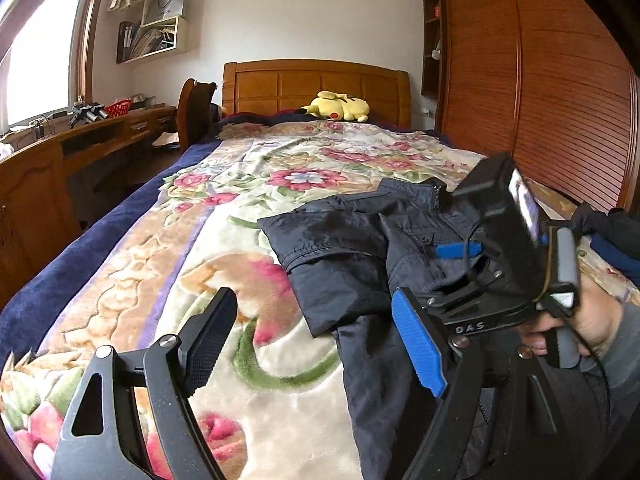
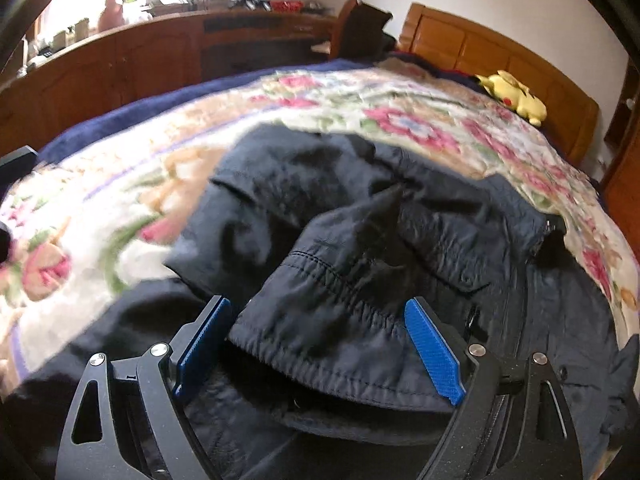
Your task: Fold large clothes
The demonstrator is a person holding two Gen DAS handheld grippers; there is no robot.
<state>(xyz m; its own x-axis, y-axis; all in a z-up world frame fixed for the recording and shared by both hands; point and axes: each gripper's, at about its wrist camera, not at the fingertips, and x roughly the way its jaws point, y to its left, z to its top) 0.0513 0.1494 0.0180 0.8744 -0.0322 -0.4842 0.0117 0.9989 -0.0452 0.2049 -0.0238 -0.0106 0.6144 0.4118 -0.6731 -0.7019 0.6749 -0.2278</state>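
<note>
Dark jacket (image 1: 360,240) lying on floral blanket (image 1: 248,184), long axis running 12-to-6 in left wrist view, collar and zipper toward 12, hem toward 6; one sleeve (image 2: 344,308) folded across chest. Left gripper (image 1: 316,344) hovering released, jaws spread, nothing between pads. Right gripper (image 2: 320,344) also released, jaws wide, straddling sleeve cuff without pinching. Red basket (image 1: 119,107) sitting on desk at 10, contents unclear. Yellow plush toy (image 1: 336,107) resting at 12 by headboard (image 1: 316,84). Wardrobe at 2.
</note>
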